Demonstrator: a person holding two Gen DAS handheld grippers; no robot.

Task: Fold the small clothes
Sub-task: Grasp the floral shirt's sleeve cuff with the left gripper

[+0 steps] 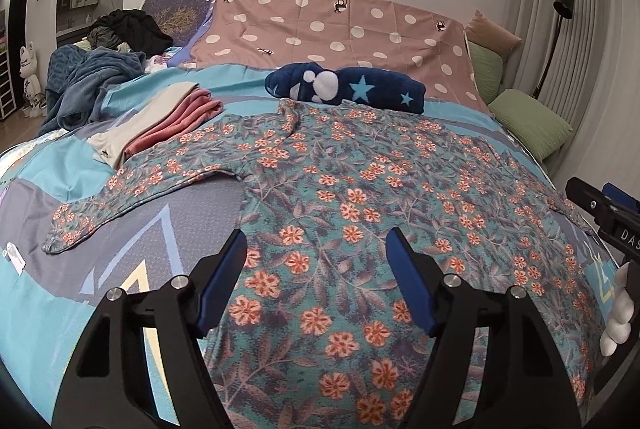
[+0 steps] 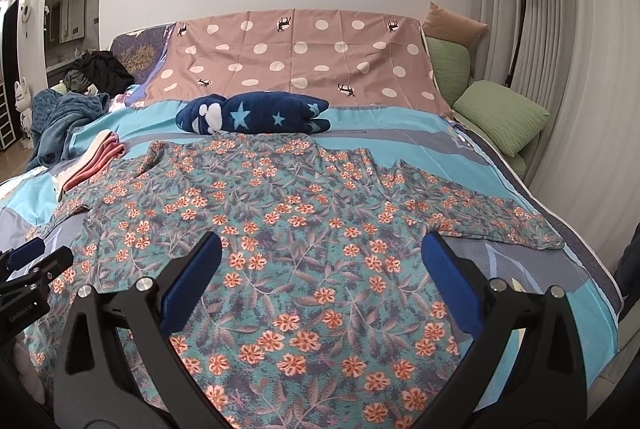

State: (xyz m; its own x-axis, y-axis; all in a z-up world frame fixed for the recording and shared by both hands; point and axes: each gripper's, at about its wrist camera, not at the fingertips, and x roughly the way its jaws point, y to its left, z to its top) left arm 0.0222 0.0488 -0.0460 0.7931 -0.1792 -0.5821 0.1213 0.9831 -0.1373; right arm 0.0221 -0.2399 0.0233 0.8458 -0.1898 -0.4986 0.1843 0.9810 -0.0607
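Observation:
A floral long-sleeved top (image 1: 360, 197) in teal with orange flowers lies spread flat on the bed, sleeves out to both sides; the right wrist view shows it as well (image 2: 288, 229). My left gripper (image 1: 318, 239) hovers over the top's lower left part, jaws apart with only flat cloth below them. My right gripper (image 2: 322, 243) stands open over the lower right part, near the right sleeve (image 2: 492, 221). Each gripper shows at the edge of the other's view: the right one (image 1: 600, 213) and the left one (image 2: 36, 261).
Folded pink and cream clothes (image 1: 160, 125) lie left of the top. A rolled navy star blanket (image 1: 348, 87) sits behind it. A blue blanket heap (image 1: 88, 81) and dark clothes are far left. Green pillows (image 1: 528, 121) and a floor lamp (image 2: 520, 9) are on the right.

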